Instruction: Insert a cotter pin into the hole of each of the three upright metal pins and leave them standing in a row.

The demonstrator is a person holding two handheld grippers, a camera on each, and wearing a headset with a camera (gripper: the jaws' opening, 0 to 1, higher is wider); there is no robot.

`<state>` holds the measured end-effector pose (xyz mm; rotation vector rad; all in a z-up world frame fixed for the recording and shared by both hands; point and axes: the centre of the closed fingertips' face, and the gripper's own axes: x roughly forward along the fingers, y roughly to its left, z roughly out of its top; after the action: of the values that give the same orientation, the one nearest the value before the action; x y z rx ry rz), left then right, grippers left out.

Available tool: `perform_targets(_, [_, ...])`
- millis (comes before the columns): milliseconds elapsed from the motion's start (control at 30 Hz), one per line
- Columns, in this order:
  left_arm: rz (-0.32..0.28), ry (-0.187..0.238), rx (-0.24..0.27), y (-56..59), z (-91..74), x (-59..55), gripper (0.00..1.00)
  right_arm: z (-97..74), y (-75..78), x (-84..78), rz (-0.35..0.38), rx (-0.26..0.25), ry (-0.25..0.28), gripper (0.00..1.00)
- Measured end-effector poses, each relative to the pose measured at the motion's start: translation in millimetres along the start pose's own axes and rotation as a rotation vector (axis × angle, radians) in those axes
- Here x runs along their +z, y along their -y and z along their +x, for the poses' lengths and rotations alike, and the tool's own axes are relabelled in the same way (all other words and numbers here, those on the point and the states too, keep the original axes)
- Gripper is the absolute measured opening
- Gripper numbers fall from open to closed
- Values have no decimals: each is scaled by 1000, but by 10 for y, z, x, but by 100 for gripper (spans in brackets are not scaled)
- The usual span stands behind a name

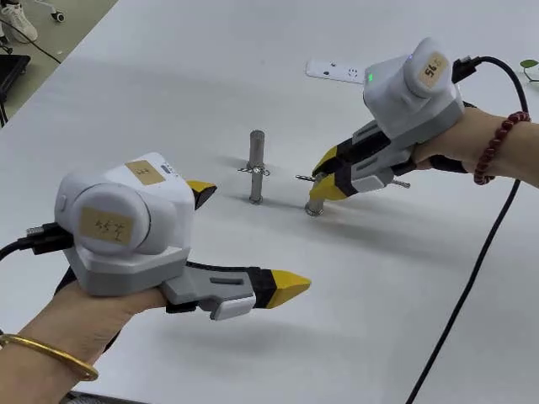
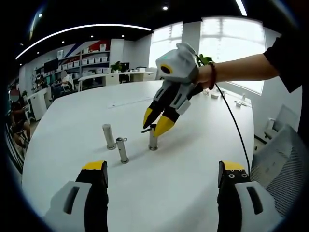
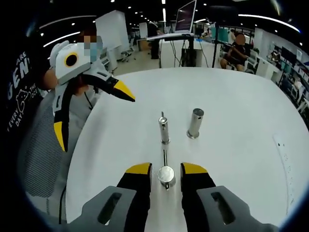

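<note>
Standing upright on the white table (image 1: 379, 320) are three metal pins in a rough row, seen together in the left gripper view: an outer pin (image 2: 108, 136), a middle pin (image 2: 122, 150) and an end pin (image 2: 153, 139). The right gripper (image 1: 323, 177) slants down over the end pin (image 1: 314, 206), with its yellow-tipped jaws set narrow on either side of the pin's top. In the right gripper view the round top of the end pin (image 3: 166, 174) sits between those jaws with only slivers of gap on both sides, so it cannot be told whether they press on it. A cotter pin (image 1: 305, 178) sticks out sideways from the top of that pin, past the jaw tips and toward the middle pin (image 1: 256, 167). The middle pin carries a second cotter pin (image 1: 254, 171) crosswise through its upper part. In the right gripper view the outer pin (image 3: 195, 123) stands just beside the middle pin (image 3: 164, 129) and looks the stouter of the two. The left gripper (image 1: 247, 238) is held low and close to the person, well apart from the pins, its jaws spread wide over the table. A power strip (image 1: 337, 71) lies on the far side of the table, and a black cable (image 1: 472, 278) runs from the right gripper across the tabletop.
</note>
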<state>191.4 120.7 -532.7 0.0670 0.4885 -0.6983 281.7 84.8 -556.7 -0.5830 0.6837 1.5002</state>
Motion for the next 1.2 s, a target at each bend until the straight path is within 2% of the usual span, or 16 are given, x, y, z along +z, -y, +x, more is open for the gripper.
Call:
perform_targets(167, [-1,6,4,-9,-6,13,94,-6,13,96,46,-23,33,21])
perform_targets(267, [-3,6,4,-12,-8,13,94,13,55,216,120,-45,98,21])
perform_targets(367, [-4,6,9,-25,-11,11,94,34,146,332,179,-95,160,21])
perform_targets(500, [-8,11,15,-41,-15,18,94,121,241,327,169,-148,131,18])
perform_targets(667, [-11,17,21,-59,-32,24,94,217,375,422,222,-190,177,17])
perform_targets(767, [-15,19,23,-69,-36,26,93,281,460,468,250,-196,196,17])
perform_targets(1033, [-31,18,41,-107,-34,20,90,465,498,510,282,-198,201,16])
perform_targets(1200, [-25,24,45,-101,-12,48,90,515,502,540,272,-205,194,17])
